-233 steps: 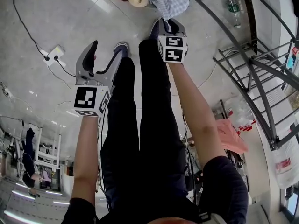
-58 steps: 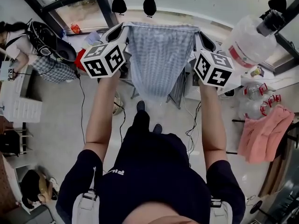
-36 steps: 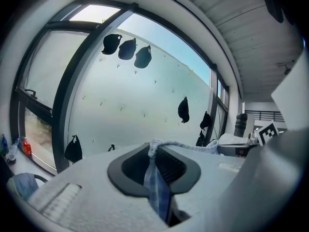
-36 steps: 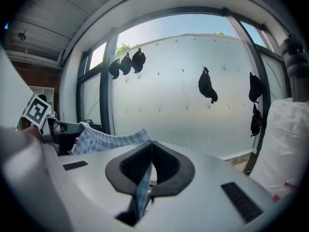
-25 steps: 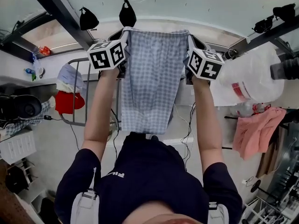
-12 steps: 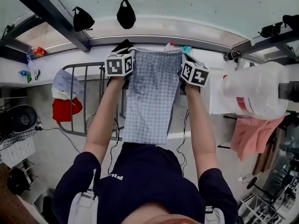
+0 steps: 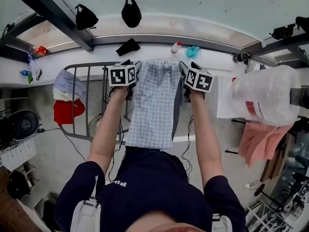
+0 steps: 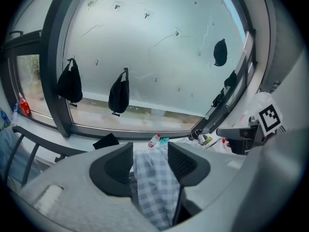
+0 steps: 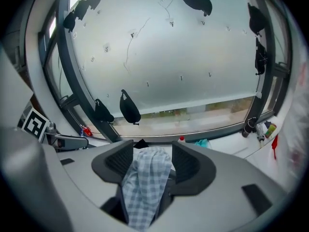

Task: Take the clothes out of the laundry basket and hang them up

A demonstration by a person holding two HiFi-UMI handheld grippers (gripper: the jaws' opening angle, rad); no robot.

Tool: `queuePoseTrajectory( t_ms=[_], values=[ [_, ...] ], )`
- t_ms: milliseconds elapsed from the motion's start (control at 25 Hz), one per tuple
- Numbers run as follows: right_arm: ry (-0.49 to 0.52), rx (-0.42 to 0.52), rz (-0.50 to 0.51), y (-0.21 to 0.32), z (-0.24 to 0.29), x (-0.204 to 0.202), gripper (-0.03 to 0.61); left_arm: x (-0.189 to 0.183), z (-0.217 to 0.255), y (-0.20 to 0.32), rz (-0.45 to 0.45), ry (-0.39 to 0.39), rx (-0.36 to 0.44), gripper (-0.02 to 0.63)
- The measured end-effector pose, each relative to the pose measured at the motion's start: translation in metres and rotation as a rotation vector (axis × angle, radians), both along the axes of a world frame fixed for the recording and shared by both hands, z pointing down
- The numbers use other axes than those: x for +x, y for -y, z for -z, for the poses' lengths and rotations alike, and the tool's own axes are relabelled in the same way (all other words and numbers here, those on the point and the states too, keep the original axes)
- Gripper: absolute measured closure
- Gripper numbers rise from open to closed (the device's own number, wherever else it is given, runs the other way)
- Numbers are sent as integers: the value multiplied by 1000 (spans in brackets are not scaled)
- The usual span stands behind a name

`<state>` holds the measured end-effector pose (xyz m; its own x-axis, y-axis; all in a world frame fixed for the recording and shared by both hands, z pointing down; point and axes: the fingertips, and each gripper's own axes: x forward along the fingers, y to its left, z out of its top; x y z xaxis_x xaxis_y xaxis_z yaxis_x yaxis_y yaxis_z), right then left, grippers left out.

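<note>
So, on the left there's a metal rack [image 7: 89, 65] with a red garment [image 7: 65, 112] on it. Just right of that, the left gripper [image 7: 131, 65] has just been opening its jaws, which now stand apart with one corner of the checked cloth [image 7: 154, 100] lying loose between them. The cloth hangs from up by the far window sill down toward the person, and on its right the right gripper [image 7: 185, 66] has just been opening too, jaws apart, the other corner slack between them.
</note>
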<state>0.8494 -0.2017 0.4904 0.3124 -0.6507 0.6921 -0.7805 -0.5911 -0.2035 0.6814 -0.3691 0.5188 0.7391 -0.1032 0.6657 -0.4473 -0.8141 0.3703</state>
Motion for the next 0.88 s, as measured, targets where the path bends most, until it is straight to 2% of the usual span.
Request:
queuePoseTrajectory(
  t_ms=[360,880],
  values=[
    [-5,47,44,-31,20,-31,318,-16,27,-31,4,-30,50,388],
    [12,129,96,-118,39,-118,314,-90,79,-128,55,-120,95,379]
  ],
)
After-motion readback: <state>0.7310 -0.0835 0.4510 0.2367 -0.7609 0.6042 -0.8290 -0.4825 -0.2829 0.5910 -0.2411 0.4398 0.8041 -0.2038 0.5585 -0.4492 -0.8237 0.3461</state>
